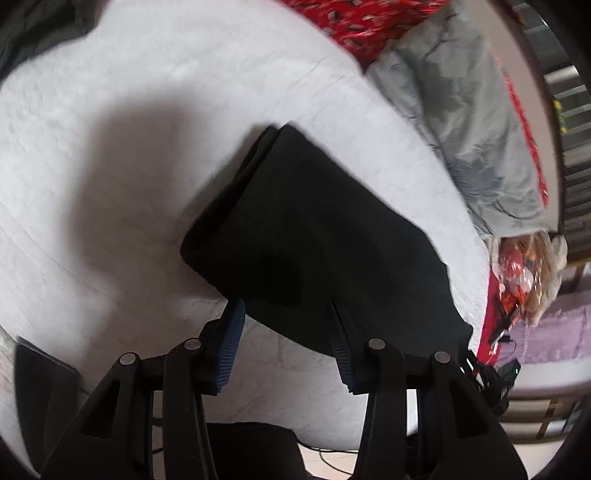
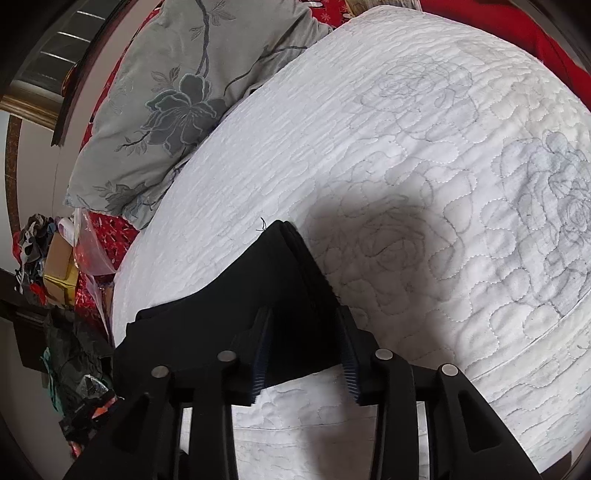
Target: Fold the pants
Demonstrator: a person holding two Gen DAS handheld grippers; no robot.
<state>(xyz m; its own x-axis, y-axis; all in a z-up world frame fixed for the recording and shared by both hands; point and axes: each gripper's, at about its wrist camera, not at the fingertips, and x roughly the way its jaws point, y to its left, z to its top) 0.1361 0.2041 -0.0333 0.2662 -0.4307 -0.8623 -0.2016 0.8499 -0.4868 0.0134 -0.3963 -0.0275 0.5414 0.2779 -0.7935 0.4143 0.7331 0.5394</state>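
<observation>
The black pants (image 1: 314, 236) lie folded into a compact stack on the white quilted bed cover (image 1: 147, 110). My left gripper (image 1: 286, 306) is open, its blue-padded fingers (image 1: 231, 343) spread just above the near edge of the stack, holding nothing. In the right wrist view the same pants (image 2: 266, 280) lie on the cover (image 2: 406, 129), layered edges pointing away. My right gripper (image 2: 304, 315) is open over the near part of the stack, with the fabric showing between the jaws, not pinched.
A grey floral pillow (image 1: 465, 122) (image 2: 177, 96) lies on a red patterned sheet (image 1: 351, 22) past the pants. Cluttered bags and boxes (image 1: 524, 280) (image 2: 55, 266) sit at the bed's edge. A dark flat object (image 1: 40, 369) lies on the cover at near left.
</observation>
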